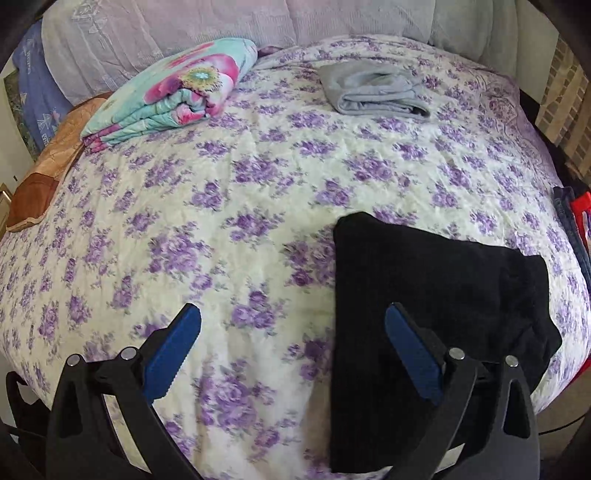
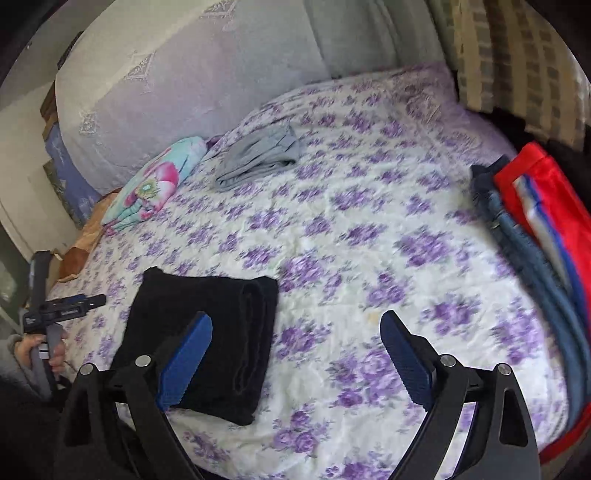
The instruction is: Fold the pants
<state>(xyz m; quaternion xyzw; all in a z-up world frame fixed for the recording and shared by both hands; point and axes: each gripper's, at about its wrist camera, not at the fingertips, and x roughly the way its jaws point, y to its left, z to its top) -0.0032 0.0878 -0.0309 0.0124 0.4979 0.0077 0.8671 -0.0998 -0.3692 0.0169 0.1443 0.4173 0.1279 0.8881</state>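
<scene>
Both grippers, left gripper (image 1: 293,317) and right gripper (image 2: 297,325), stand wide with nothing between the pads. We see the black pants (image 1: 424,280) folded at lower right on the floral bedspread (image 1: 258,192). We judge them soft and limp; grasp the stacked folded edge.

The left gripper (image 1: 293,325) hangs above the bed (image 1: 229,206) with its blue-padded jaws spread wide and nothing between them; its right finger overlaps the black pants (image 1: 436,273), which lie folded into a thick rectangle on the purple-flowered spread, near the bed's right side. Well beyond them, a folded grey garment (image 1: 373,94) lies near the pale pillows (image 1: 221,26), and a folded floral blanket (image 1: 173,92) sits to its left, with a brown cloth (image 1: 40,188) at the left edge. At the far right edge, blue and red fabric (image 1: 576,218) just shows.
</scene>
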